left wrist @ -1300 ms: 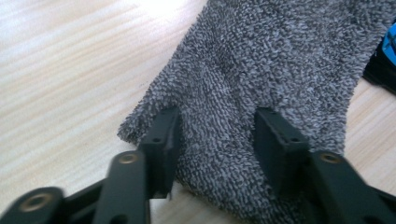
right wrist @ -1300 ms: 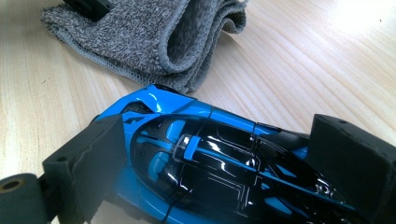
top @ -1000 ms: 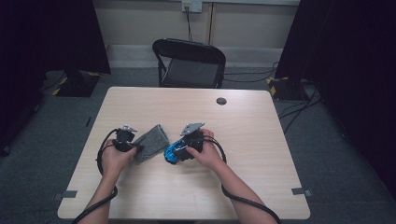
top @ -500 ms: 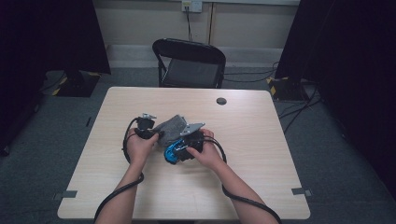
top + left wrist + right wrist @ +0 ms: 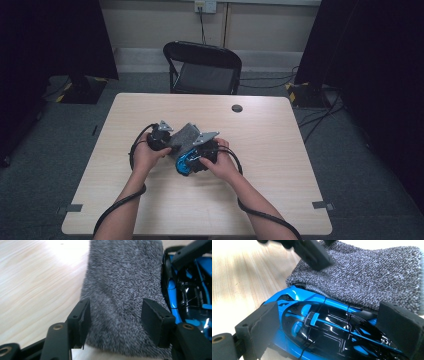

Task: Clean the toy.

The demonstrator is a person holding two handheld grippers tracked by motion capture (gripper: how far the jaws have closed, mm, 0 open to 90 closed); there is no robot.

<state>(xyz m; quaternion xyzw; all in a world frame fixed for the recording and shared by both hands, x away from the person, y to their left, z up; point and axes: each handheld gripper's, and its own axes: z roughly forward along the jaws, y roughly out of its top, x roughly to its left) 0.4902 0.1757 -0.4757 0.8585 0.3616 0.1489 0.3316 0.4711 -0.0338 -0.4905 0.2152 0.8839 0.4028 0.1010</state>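
Near the wooden table's (image 5: 280, 190) centre, the right gripper (image 5: 332, 322) pinches a blue-and-black toy car (image 5: 324, 327) across its body. At the car's ten o'clock lies a grey knitted sock (image 5: 125, 290) — touching it. The left gripper (image 5: 115, 317) has just been opening; its jaws stand spread astride the sock's end — pads apart from the knit.

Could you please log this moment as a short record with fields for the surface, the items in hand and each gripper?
surface: light wooden table
items: grey knitted pouch, blue and black toy car
car position: front end tucked into the pouch mouth
left gripper: jaws have just been opening, now apart, astride the pouch without pressing it
right gripper: pads against the toy car's sides
background: black folding chair
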